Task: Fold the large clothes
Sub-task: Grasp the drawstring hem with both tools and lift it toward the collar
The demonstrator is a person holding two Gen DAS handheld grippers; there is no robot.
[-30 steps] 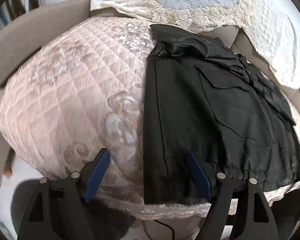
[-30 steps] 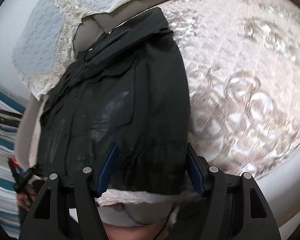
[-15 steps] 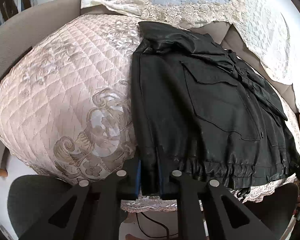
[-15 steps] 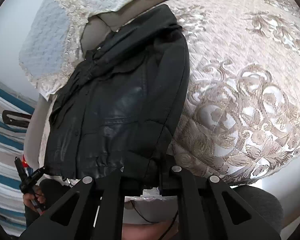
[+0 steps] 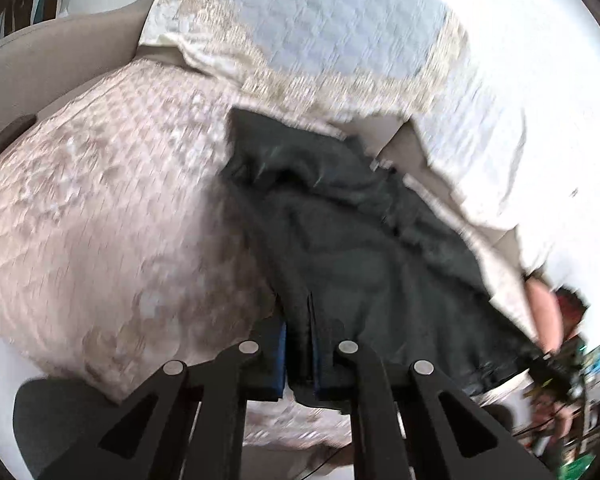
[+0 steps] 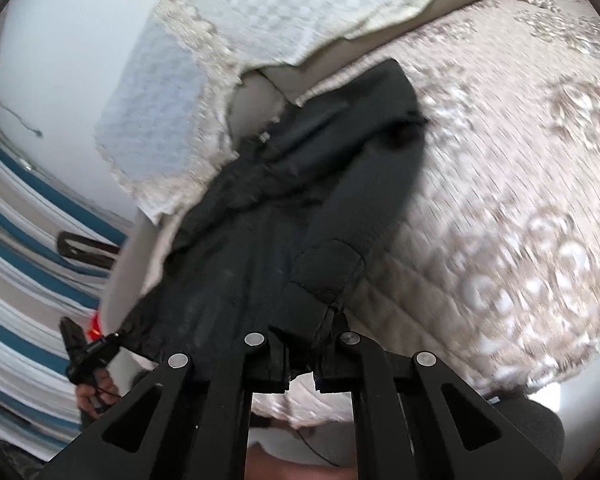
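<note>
A black leather jacket [image 5: 352,240] lies on a pale pink quilted cushion [image 5: 100,220], collar toward the back. My left gripper [image 5: 300,364] is shut on the jacket's hem at its left corner and holds it raised off the cushion. In the right wrist view the jacket [image 6: 284,216] stretches away from my right gripper [image 6: 303,364], which is shut on the hem's other corner, also lifted. The cloth hangs between the two grippers. Both views are blurred by motion.
A white lace-edged cover [image 5: 340,32] drapes the sofa back behind the cushion, also in the right wrist view [image 6: 260,12]. The quilted cushion [image 6: 520,200] spreads to the right. A striped blue and white fabric [image 6: 24,280] lies at the left. A hand [image 5: 544,312] shows at the jacket's right edge.
Both grippers went from open to shut on the jacket's hem corners, then lifted the hem up off the cushion toward the collar.
</note>
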